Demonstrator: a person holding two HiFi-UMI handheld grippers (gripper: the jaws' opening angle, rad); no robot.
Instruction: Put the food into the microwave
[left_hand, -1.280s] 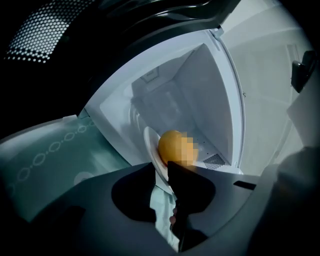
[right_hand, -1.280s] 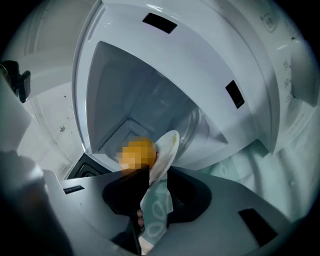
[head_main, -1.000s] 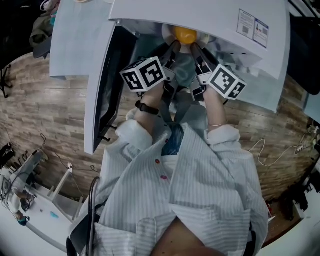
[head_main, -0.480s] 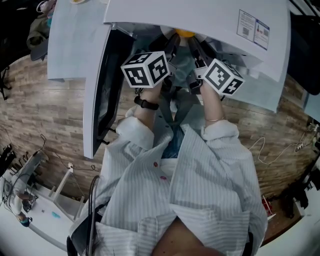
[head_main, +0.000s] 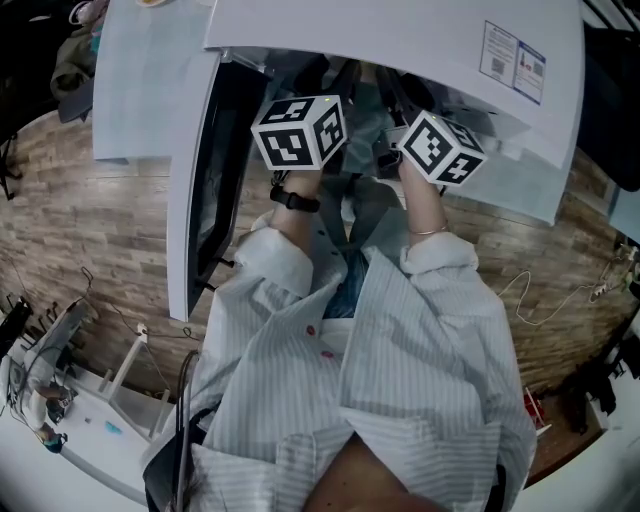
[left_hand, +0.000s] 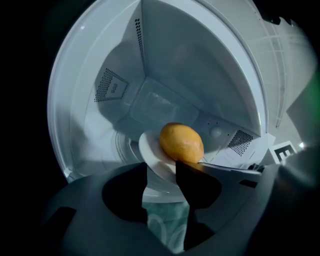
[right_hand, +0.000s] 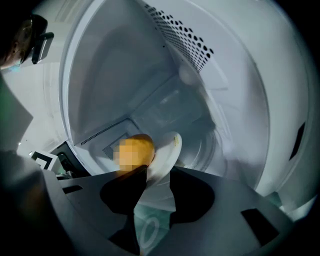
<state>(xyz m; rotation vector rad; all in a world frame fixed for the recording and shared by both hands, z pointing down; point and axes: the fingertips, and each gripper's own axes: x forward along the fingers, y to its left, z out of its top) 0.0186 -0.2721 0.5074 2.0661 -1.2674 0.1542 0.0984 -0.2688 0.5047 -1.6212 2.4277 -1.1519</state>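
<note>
A round orange-yellow food item (left_hand: 181, 142) lies on a small white plate (left_hand: 150, 152) inside the white microwave (head_main: 400, 40). Its door (head_main: 195, 170) hangs open at the left. In the head view only the two marker cubes (head_main: 300, 133) (head_main: 440, 148) show at the opening; the jaws and food are hidden under the microwave's top. My left gripper (left_hand: 161, 170) has the plate's near rim between its jaws, which are opening. My right gripper (right_hand: 159, 172) straddles the plate (right_hand: 169, 150) from the other side beside the food (right_hand: 134, 150), its jaws also opening.
The cavity's side walls (left_hand: 112, 87) with vent holes and its ceiling (right_hand: 200, 45) close in around both grippers. A teal patterned cloth (left_hand: 165, 225) shows below the jaws. Wood floor (head_main: 80, 220) surrounds the person, with a white rack (head_main: 110, 400) and cables at the lower left.
Both grippers have pushed deeper into the microwave. The food, visible at the opening a second ago, is now hidden under the top. Both cubes have rolled.
</note>
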